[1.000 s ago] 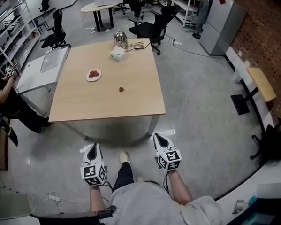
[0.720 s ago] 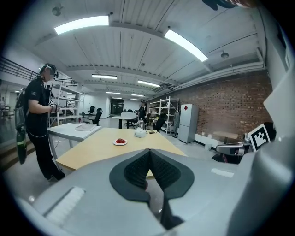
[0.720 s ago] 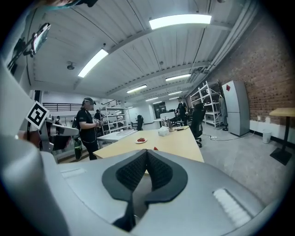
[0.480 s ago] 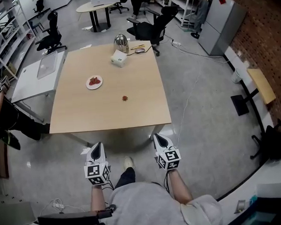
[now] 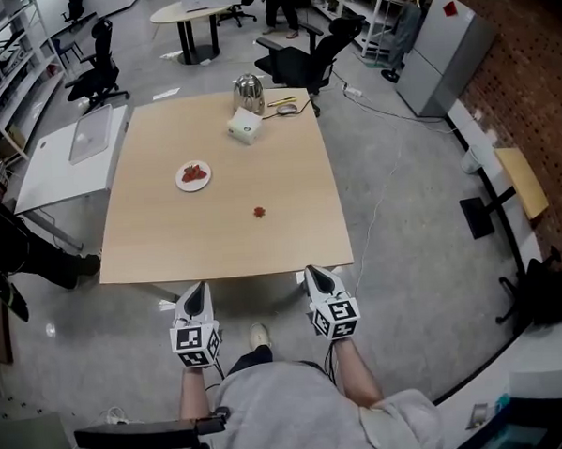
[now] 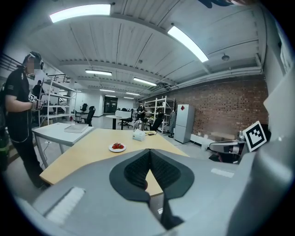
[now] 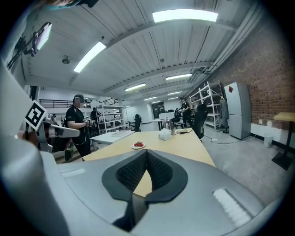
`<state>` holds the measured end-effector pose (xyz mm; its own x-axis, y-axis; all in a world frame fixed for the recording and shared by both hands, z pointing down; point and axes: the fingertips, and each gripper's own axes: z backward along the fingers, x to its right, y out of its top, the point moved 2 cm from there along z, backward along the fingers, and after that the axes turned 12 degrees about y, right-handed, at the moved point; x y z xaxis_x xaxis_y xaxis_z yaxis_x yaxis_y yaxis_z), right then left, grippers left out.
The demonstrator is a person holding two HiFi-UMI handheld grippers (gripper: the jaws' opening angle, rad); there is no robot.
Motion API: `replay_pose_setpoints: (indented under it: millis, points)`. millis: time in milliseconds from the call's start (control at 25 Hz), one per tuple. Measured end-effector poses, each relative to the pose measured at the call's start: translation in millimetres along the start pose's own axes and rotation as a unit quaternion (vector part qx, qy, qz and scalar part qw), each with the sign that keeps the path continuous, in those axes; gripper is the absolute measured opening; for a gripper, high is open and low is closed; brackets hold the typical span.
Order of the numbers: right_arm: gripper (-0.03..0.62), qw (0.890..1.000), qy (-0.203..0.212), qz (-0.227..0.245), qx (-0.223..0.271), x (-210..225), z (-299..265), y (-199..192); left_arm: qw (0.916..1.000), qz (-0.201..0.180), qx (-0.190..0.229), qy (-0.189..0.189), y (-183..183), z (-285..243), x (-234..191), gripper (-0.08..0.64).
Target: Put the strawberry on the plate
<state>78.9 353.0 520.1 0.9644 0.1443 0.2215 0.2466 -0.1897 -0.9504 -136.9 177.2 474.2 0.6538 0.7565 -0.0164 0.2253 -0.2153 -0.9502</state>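
Both the left gripper (image 5: 196,291) and the right gripper (image 5: 316,273) hung shut and empty at the near edge of the table (image 5: 160,239), low in the frame, while the strawberry (image 5: 259,212) lay alone mid-frame, below-right of the plate (image 5: 179,178), so the right one probably needed to open before reaching gently.

your head camera looks steeply down from well above the table (image 5: 169,234), with the left gripper (image 5: 194,291) and right gripper (image 5: 318,276) at its bottom. each gripper camera faces along its jaws, low, from the near edge. all three share the table and plate (image 5: 179,177).
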Motion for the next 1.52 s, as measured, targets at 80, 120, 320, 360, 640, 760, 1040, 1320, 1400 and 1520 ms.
replay_pose_setpoints:
  millis: [80, 120, 320, 360, 640, 760, 1040, 1320, 1400, 1520]
  points:
    - [0.006, 1.0, -0.005, 0.001, 0.002, 2.2, -10.5, 1.3, 1.0, -0.001, 0.002, -0.002, 0.9, -10.6, -7.2, 0.02]
    - [0.006, 1.0, -0.007, 0.002, 0.002, 2.9, -15.6, 1.7, 1.0, 0.0, 0.003, -0.003, 1.1, -15.4, -11.0, 0.02]
    - [0.006, 1.0, -0.009, 0.003, 0.004, 0.0, -37.4, 3.3, 1.0, 0.005, 0.004, -0.004, 0.7, -32.9, -28.6, 0.02]
    - [0.006, 1.0, -0.009, 0.003, 0.003, -0.1, -40.5, 3.9, 1.0, 0.005, 0.004, -0.004, 0.6, -35.3, -30.4, 0.02]
    - [0.006, 1.0, -0.008, 0.003, -0.005, 1.0, -56.8, 5.1, 0.9999, 0.011, -0.003, 0.001, -0.1, -45.4, -42.6, 0.02]
    - [0.006, 1.0, -0.006, 0.003, -0.008, 4.1, -66.8, 4.9, 0.9999, 0.014, -0.006, 0.004, -0.8, -51.0, -48.1, 0.02]
    - [0.006, 1.0, 0.006, 0.007, -0.019, 15.7, -99.8, 2.1, 0.9995, 0.02, -0.017, 0.017, -6.7, -72.4, -59.4, 0.02]
    - [0.006, 0.999, 0.013, 0.005, -0.037, 30.1, -127.6, -1.0, 0.9988, 0.019, -0.035, 0.027, -10.6, -96.3, -65.1, 0.02]
    - [0.007, 0.999, 0.014, 0.008, -0.043, 34.4, -137.4, -2.8, 0.9986, 0.02, -0.041, 0.028, -11.7, -103.4, -67.3, 0.02]
    - [0.006, 0.998, 0.015, 0.013, -0.053, 40.5, -151.0, -8.2, 0.9979, 0.024, -0.051, 0.031, -16.7, -112.7, -72.1, 0.02]
